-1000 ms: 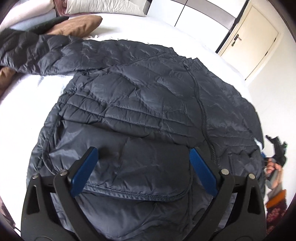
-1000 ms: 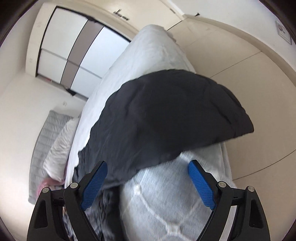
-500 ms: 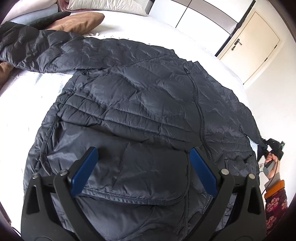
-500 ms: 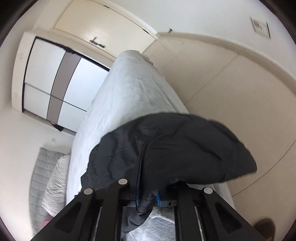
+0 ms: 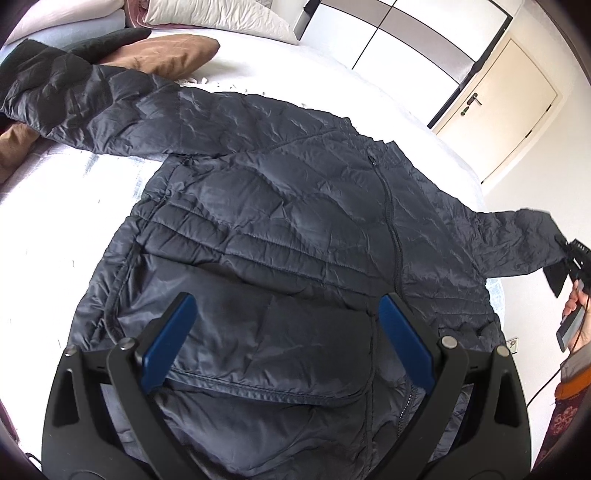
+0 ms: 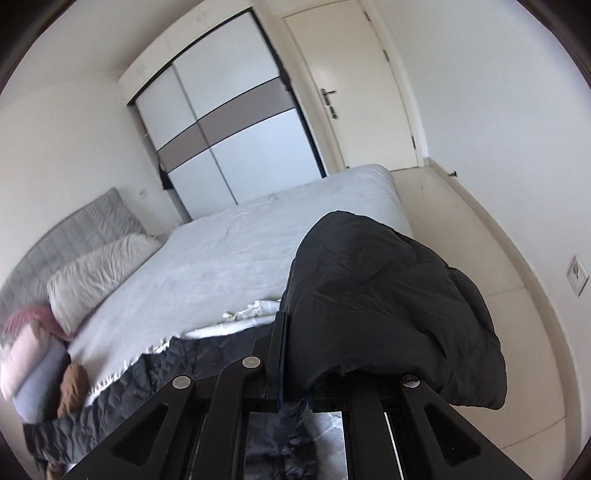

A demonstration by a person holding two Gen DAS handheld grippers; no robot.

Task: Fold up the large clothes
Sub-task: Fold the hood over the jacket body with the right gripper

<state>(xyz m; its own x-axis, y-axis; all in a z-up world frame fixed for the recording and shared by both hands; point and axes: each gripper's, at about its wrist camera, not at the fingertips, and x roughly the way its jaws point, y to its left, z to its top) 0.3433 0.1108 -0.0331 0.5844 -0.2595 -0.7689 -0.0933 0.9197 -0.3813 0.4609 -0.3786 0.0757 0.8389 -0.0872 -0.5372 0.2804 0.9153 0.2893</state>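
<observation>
A dark quilted puffer jacket [image 5: 295, 229] lies zipped and front up on the white bed [image 5: 55, 229]. Its left sleeve [image 5: 92, 107] stretches toward the pillows. My left gripper [image 5: 288, 343] hovers open over the hood and collar area, its blue pads [image 5: 170, 343] on either side and nothing pinched. The other sleeve [image 5: 517, 240] is lifted off the bed's side, and my right gripper [image 5: 570, 258] holds its cuff. In the right wrist view that gripper [image 6: 286, 332] is shut on the sleeve [image 6: 388, 314], which drapes over its right finger.
Brown cushions [image 5: 166, 51] and white pillows [image 5: 221, 14] lie at the head of the bed. A sliding wardrobe [image 6: 229, 136] and a closed door [image 6: 354, 92] stand beyond the bed's far side. Pale floor [image 6: 480, 229] runs along the bed. A hand [image 5: 576, 317] holds the right gripper.
My right gripper closed on the hanging sleeve and carried it upward while rolling. The sleeve now stretches out level with the bed. My left gripper stayed open over the jacket.
</observation>
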